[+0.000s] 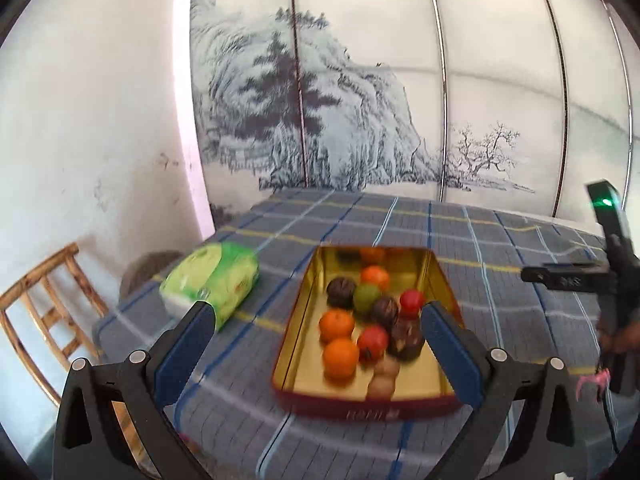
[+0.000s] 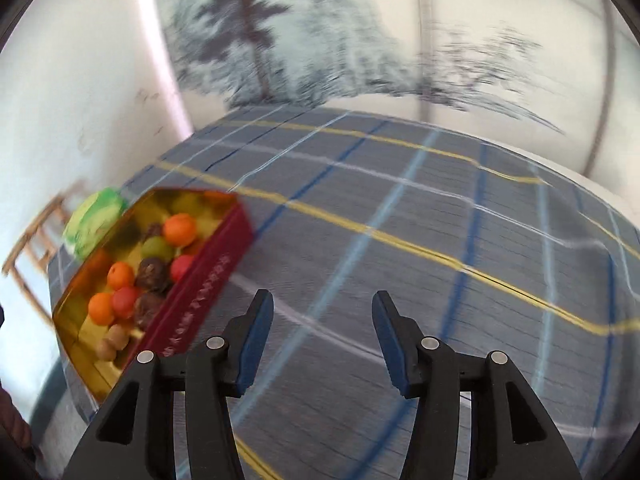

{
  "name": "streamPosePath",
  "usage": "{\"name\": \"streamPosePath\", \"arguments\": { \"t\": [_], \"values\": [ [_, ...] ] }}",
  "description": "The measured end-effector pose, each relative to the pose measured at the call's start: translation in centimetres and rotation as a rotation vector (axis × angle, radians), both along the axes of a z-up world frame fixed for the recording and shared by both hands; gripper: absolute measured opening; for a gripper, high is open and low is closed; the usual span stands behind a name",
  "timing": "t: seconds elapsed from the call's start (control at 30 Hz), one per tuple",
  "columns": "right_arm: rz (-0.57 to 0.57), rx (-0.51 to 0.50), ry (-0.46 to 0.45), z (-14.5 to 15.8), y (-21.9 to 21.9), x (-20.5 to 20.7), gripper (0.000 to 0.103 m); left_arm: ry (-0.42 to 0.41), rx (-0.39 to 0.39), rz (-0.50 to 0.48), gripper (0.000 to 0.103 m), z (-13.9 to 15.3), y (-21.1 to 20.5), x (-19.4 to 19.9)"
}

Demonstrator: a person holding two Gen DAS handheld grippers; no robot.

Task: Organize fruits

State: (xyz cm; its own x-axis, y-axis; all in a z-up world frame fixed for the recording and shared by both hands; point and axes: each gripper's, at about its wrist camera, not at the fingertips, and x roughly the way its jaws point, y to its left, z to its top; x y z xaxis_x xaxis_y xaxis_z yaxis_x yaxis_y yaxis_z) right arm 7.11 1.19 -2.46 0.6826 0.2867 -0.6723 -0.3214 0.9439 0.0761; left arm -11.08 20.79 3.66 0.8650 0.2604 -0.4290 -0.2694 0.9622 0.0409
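Left wrist view: the left tongs (image 1: 316, 326) stand wide apart and hold nothing, hovering over the near end of a gold-lined red tin (image 1: 298, 344) on the plaid-covered counter (image 1: 500, 248). The fruits (image 1: 340, 356) lie loose inside the tin, between and just beyond the tong tips: oranges, red and green ones, dark brown ones and pale ones. A green packet (image 1: 212, 280) lies left of the tongs, just beside the tin. Right wrist view, blurred: the right tongs (image 2: 323, 316) are also parted and empty, over bare cloth, with the tin (image 2: 200, 292) off to their left.
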Motion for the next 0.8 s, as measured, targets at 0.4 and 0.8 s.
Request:
{"name": "streamPosePath", "arguments": {
  "t": [0.4, 0.8],
  "values": [
    [-0.004, 0.034, -0.265, 3.9, 3.5, -7.9, 0.082, -0.051, 0.014, 0.012, 0.102, 2.4, -0.8, 2.2],
    [0.025, 0.005, -0.398, 6.7, 5.9, -13.3, 0.092, -0.123, 0.014, -0.047, 0.103, 5.6, -1.0, -0.8]
  ]
}}
